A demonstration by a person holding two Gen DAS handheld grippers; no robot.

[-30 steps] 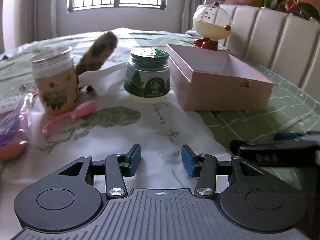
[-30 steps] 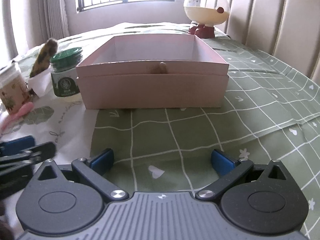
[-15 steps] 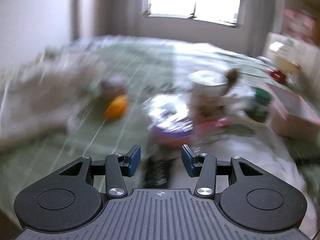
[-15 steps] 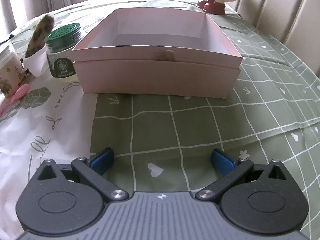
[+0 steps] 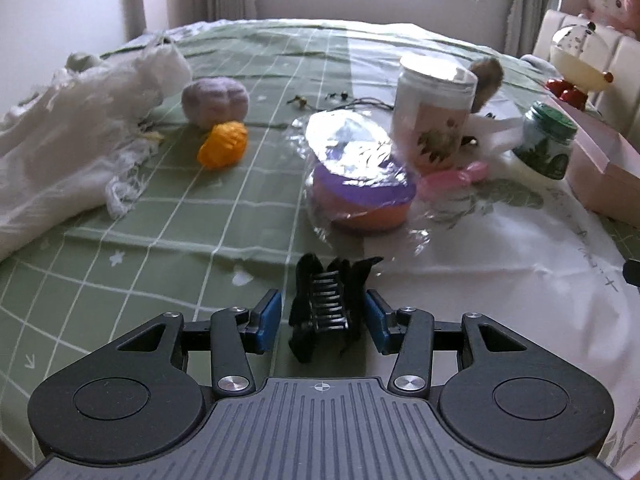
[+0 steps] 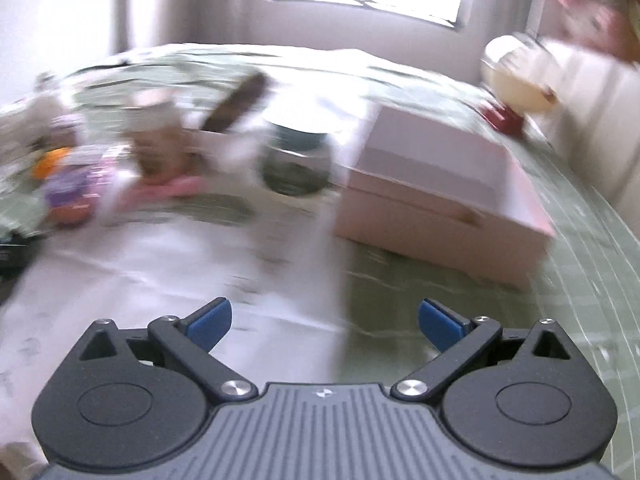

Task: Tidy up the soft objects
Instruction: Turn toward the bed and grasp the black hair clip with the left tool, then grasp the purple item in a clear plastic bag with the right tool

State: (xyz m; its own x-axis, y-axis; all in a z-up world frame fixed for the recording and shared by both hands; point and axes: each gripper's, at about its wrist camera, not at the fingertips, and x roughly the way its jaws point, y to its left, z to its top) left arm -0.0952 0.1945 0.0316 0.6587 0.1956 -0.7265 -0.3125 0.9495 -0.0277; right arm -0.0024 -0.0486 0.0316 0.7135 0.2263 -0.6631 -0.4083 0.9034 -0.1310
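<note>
In the left wrist view my left gripper (image 5: 323, 316) is open, its blue pads on either side of a black hair claw clip (image 5: 328, 304) lying on the cloth, not touching it. Beyond lie an orange soft toy (image 5: 223, 145), a purple plush ball (image 5: 214, 100), a purple-and-orange squishy in clear wrap (image 5: 362, 192) and a brown furry tail (image 5: 486, 80). In the blurred right wrist view my right gripper (image 6: 325, 323) is wide open and empty above the cloth, with the open pink box (image 6: 444, 192) ahead to the right.
A clear-lidded floral jar (image 5: 434, 124), a green-lidded jar (image 5: 546, 148), a pink comb (image 5: 454, 176) and white tissue (image 5: 496, 128) stand mid-table. Crumpled white plastic (image 5: 76, 120) lies at left. A round toy dispenser (image 5: 578, 68) stands by the sofa.
My left gripper swung left from the jars to the hair clip, now between its pads. My right gripper turned left and is still moving; its view is blurred. Both stay open.
</note>
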